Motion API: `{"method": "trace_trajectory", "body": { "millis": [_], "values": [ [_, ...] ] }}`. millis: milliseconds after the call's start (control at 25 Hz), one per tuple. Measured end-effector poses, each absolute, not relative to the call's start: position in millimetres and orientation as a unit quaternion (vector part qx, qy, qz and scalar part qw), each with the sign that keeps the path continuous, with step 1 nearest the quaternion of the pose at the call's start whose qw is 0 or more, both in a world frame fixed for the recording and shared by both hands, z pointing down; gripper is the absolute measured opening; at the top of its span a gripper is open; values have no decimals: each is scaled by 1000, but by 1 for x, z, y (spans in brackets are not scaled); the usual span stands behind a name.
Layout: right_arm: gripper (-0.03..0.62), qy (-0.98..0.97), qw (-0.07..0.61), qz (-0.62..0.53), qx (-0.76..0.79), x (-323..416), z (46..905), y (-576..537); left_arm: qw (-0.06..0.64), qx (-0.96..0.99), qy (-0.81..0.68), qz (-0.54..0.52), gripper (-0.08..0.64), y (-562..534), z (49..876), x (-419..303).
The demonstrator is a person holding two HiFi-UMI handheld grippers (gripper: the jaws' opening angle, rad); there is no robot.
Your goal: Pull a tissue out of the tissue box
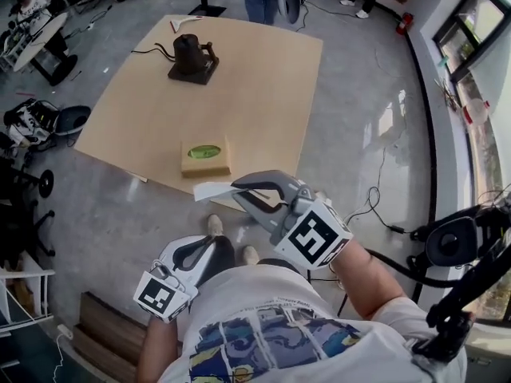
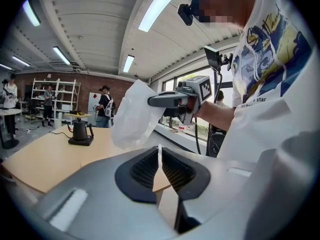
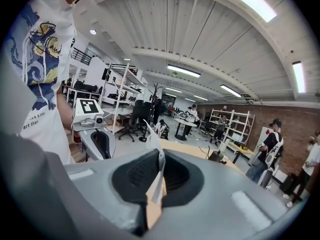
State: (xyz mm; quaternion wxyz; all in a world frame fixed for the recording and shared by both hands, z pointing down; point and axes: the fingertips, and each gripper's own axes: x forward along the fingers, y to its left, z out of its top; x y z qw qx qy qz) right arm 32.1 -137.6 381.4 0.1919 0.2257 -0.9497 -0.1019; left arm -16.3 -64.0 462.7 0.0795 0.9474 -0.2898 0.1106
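Observation:
The tan tissue box (image 1: 204,156) with a green oval top lies near the wooden table's (image 1: 263,78) front edge. My right gripper (image 1: 236,187) hovers just off that edge, shut on a white tissue (image 1: 211,190) that hangs clear of the box. In the left gripper view the tissue (image 2: 132,117) droops from the right gripper (image 2: 152,101). In the right gripper view its thin edge (image 3: 159,170) is pinched between the jaws. My left gripper (image 1: 209,244) stays low near the person's body, jaws together with nothing in them (image 2: 159,155).
A black kettle (image 1: 190,54) on a black base with a cord stands at the table's far side, and a white object (image 1: 184,22) lies at the far corner. People stand beyond the table. Cables run over the grey floor to the right.

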Motion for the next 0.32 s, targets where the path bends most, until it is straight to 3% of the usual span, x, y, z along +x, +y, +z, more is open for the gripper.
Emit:
{"method": "trace_trajectory", "body": {
  "millis": [320],
  "values": [
    [3,-949,193,-97,231,35,386,-149,72,940,-311,121,62,-89,462,-27]
  ]
}}
